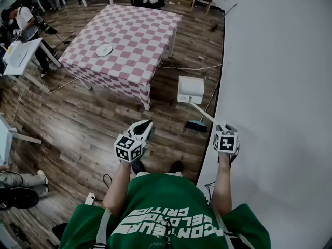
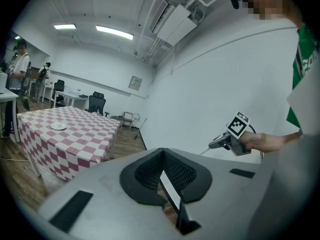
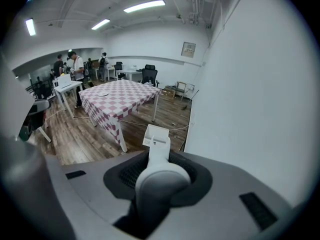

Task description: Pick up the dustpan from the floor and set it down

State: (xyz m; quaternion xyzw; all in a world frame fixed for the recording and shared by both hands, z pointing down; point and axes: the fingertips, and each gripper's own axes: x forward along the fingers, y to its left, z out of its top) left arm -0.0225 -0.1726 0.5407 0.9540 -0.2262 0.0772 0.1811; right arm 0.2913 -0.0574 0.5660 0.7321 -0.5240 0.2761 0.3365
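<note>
The dustpan is white, with a boxy pan (image 1: 190, 89) on a long white handle (image 1: 203, 114). My right gripper (image 1: 226, 139) is shut on the upper end of that handle, close to the white wall. The right gripper view has the handle (image 3: 159, 170) running out from between the jaws to the pan (image 3: 155, 135), which is low over the wooden floor; whether it touches I cannot tell. My left gripper (image 1: 142, 130) hangs over the floor to the left, shut and holding nothing. Its own view catches the right gripper (image 2: 231, 138) in a hand.
A table with a pink-and-white checked cloth (image 1: 124, 43) carries a white plate (image 1: 104, 50). A dark brush head (image 1: 197, 125) lies by the white wall (image 1: 275, 77), and a cable (image 1: 189, 68) crosses the floor. People and desks (image 1: 21, 51) stand far left.
</note>
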